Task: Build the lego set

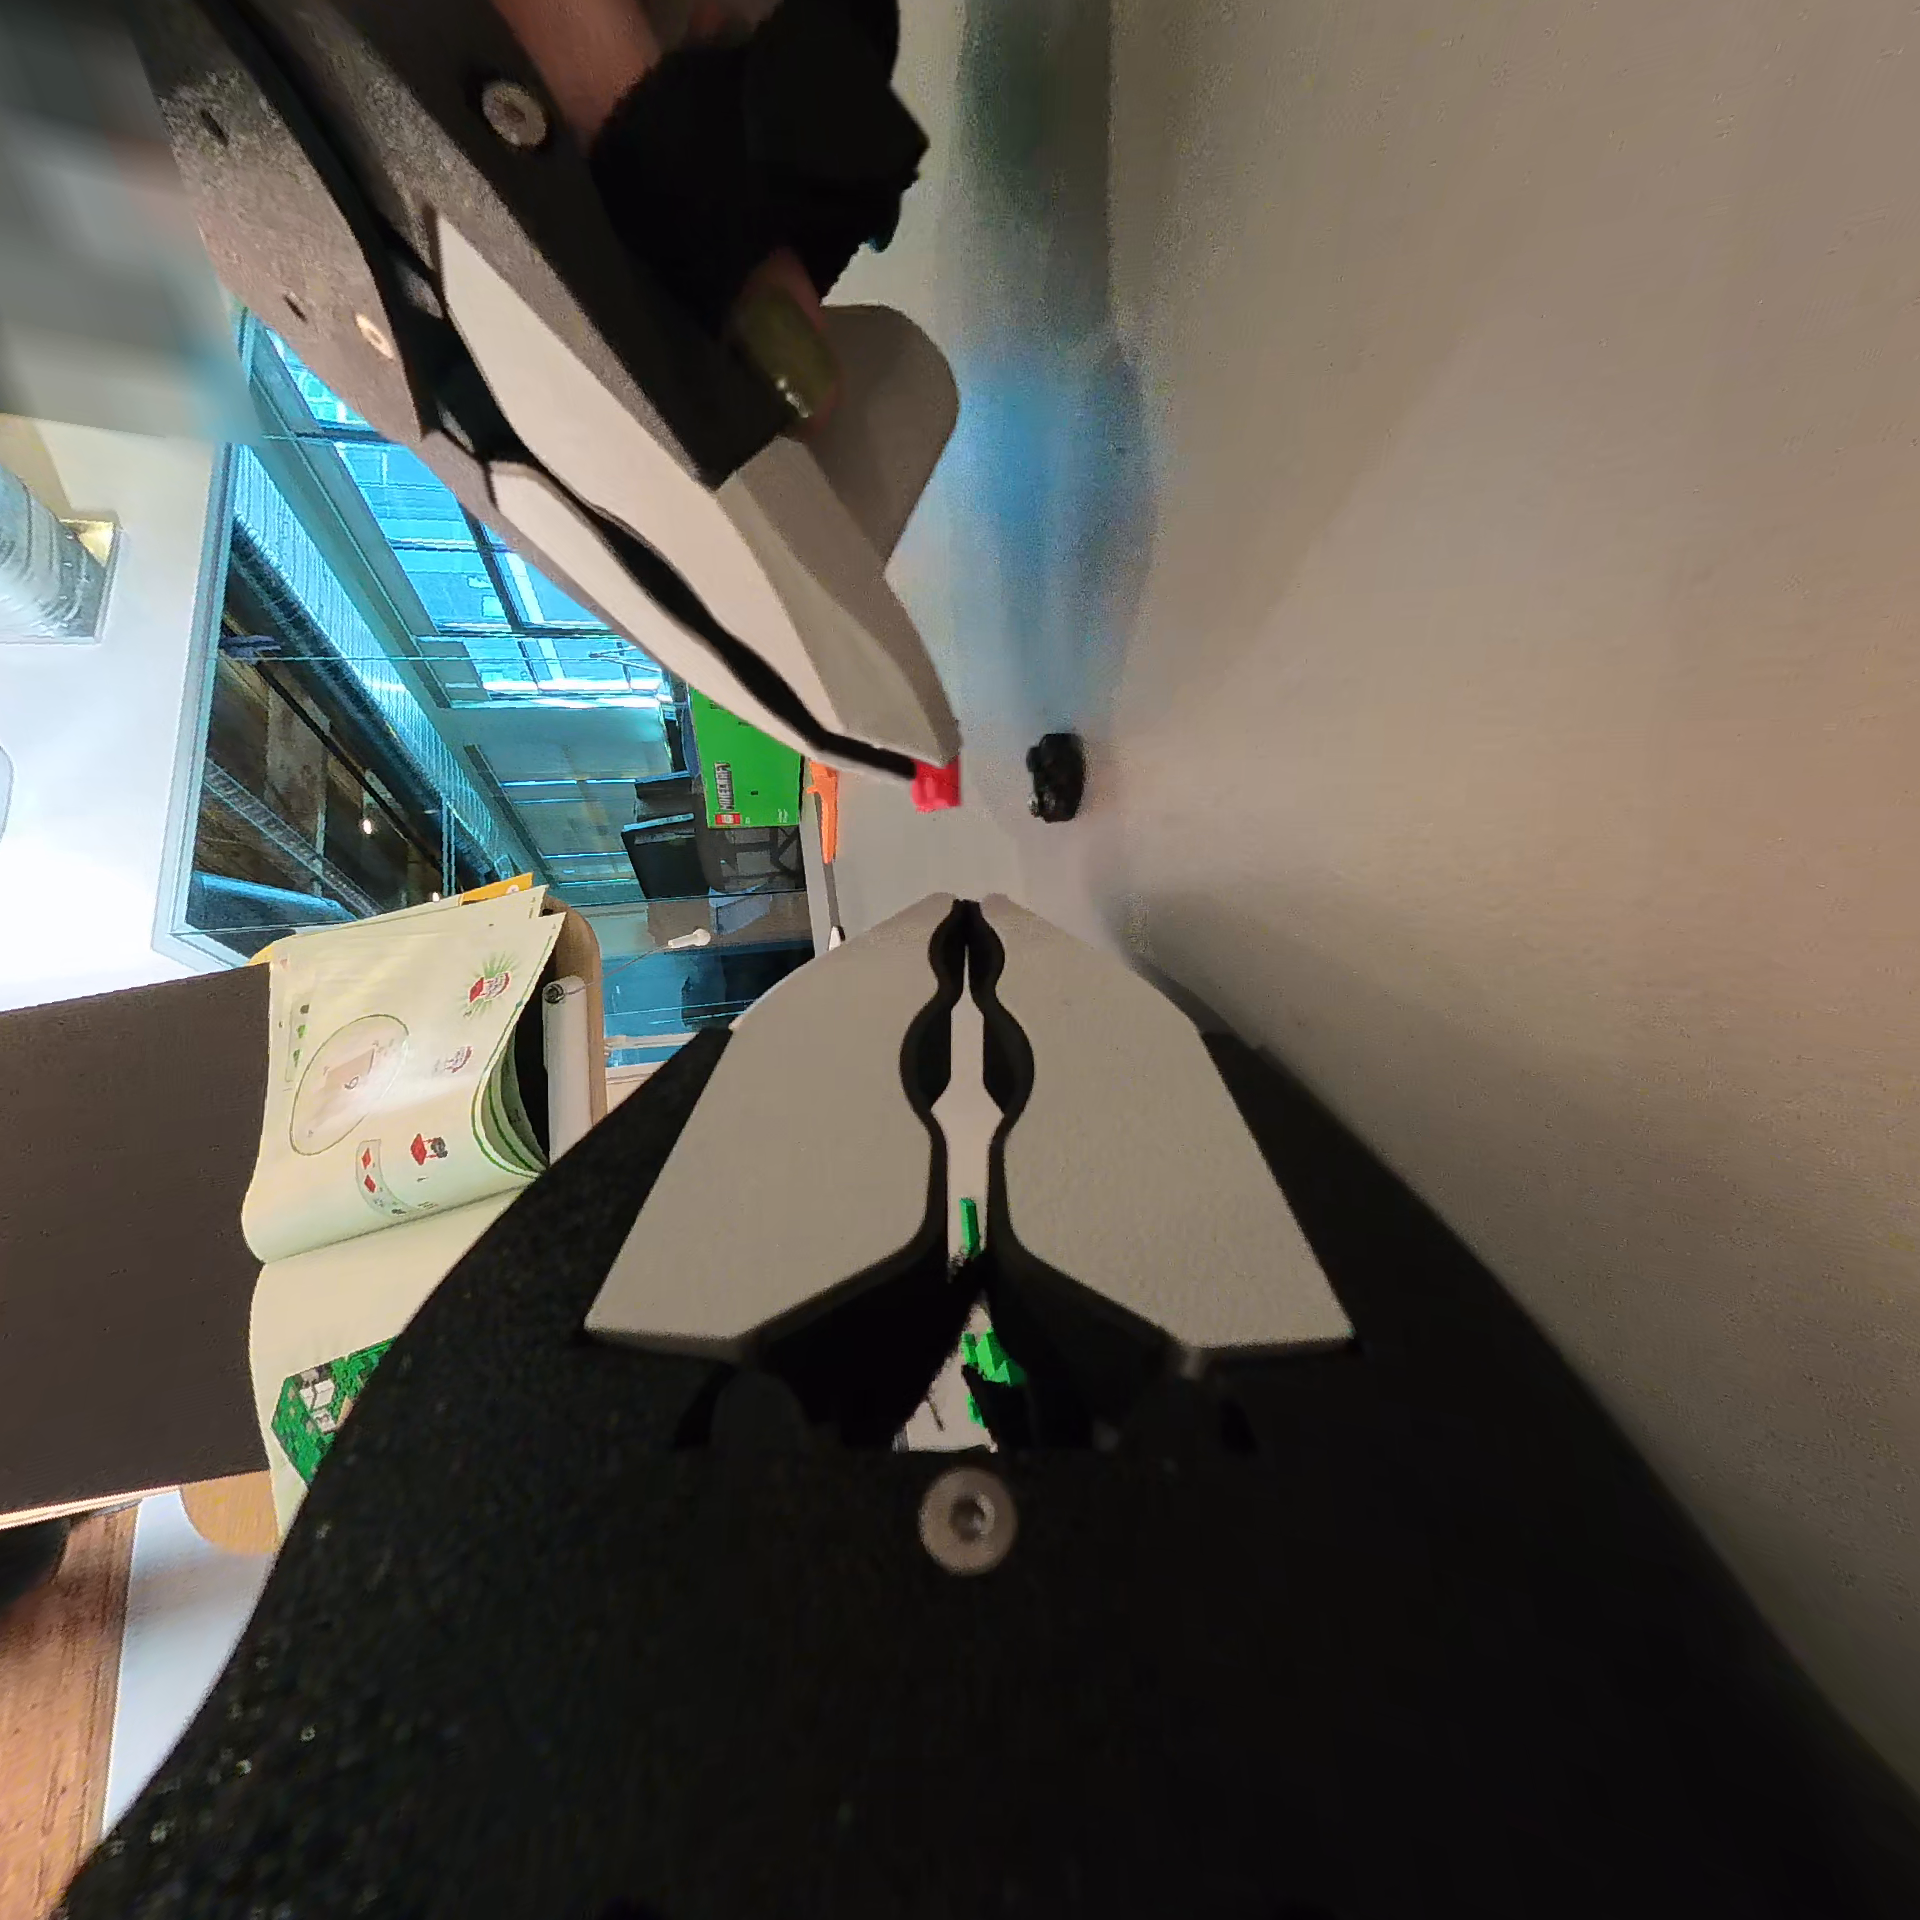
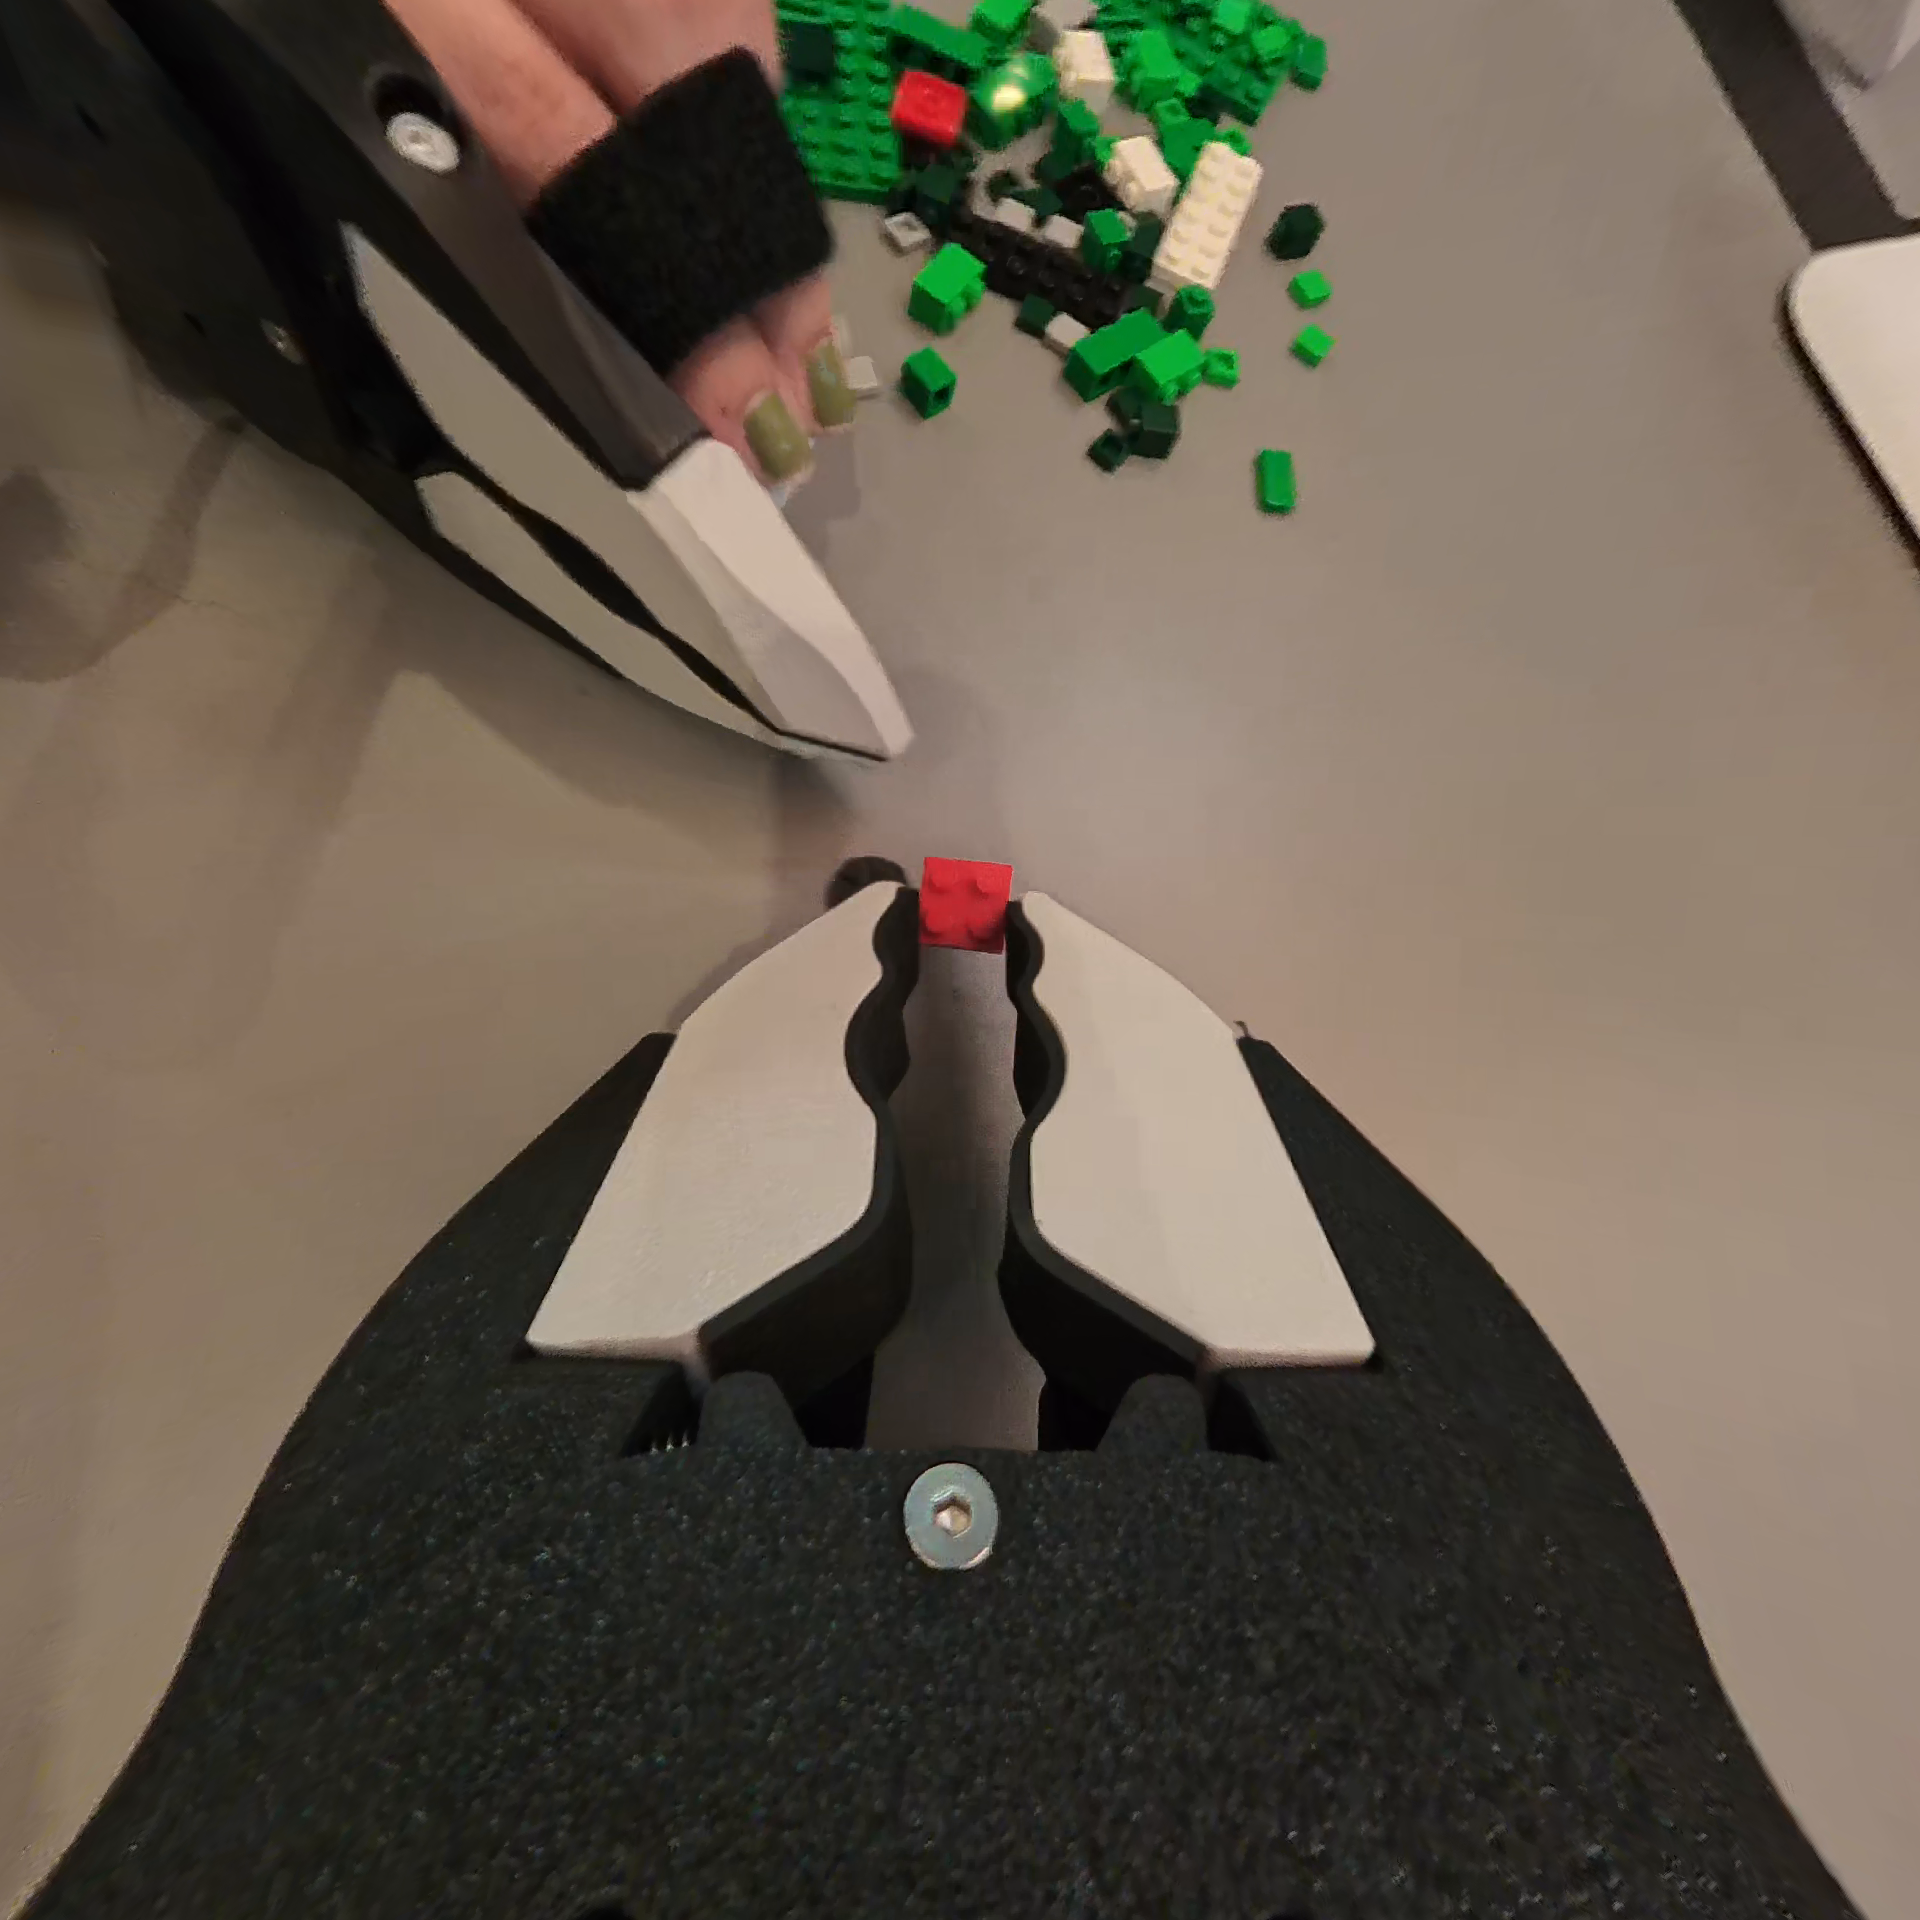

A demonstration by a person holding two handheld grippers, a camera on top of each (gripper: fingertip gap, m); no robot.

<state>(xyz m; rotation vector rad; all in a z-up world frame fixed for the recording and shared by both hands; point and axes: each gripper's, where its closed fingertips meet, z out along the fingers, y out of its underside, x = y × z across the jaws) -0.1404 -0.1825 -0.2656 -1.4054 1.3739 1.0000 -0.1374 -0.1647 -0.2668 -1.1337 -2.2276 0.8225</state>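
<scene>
My right gripper (image 2: pixel 964 920) is shut on a small red 2x2 brick (image 2: pixel 966 904), held by its sides just above the grey table (image 2: pixel 1403 831). In the left wrist view the red brick (image 1: pixel 935 787) shows at the tip of the right gripper (image 1: pixel 925 764). A small black piece (image 1: pixel 1055 777) lies on the table close beside it; in the right wrist view the black piece (image 2: pixel 860 871) is half hidden behind my finger. My left gripper (image 1: pixel 966 909) is shut and holds nothing. It also shows in the right wrist view (image 2: pixel 878 746), just left of and beyond the red brick.
A pile of green, white, black and red bricks (image 2: pixel 1091 208) lies farther off on the table. An open instruction booklet (image 1: pixel 395 1122), a green box (image 1: pixel 753 779) and an orange tool (image 1: pixel 826 810) stand at the table's far side. A white object (image 2: pixel 1860 364) is at the right edge. My two grippers' fingertips are within a few centimetres of each other.
</scene>
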